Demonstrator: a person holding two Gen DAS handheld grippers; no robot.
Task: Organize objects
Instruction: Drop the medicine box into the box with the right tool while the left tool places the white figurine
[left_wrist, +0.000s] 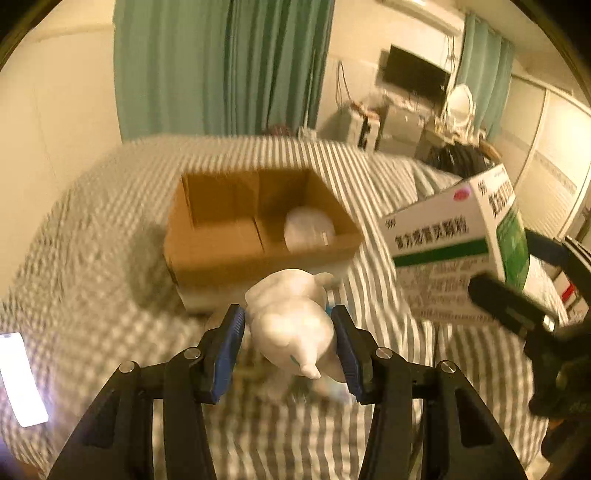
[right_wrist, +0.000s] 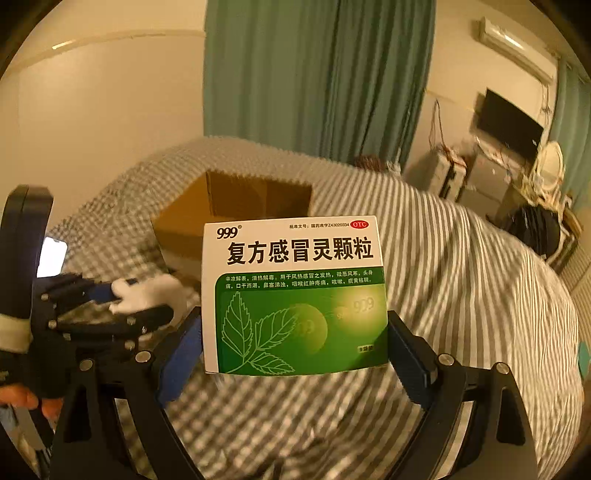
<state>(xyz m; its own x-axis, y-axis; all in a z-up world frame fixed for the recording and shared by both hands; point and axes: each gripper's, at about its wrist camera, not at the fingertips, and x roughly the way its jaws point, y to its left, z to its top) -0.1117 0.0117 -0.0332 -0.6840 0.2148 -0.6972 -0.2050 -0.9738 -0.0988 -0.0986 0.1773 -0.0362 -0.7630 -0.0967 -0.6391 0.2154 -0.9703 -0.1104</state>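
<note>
The left tool (left_wrist: 288, 345) gripped a white moulded figurine (left_wrist: 291, 317) above the grey-striped bed (left_wrist: 92, 295), at 6 o'clock from the open brown cardboard box (left_wrist: 258, 225), which held a pale round object (left_wrist: 308, 229). At 3 o'clock, the right tool (right_wrist: 295, 347) clamped a green-and-white medicine carton (right_wrist: 295, 295) upright.

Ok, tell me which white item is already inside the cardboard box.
The round white object in the box's right compartment; the white figurine is held outside by the left gripper.
</note>
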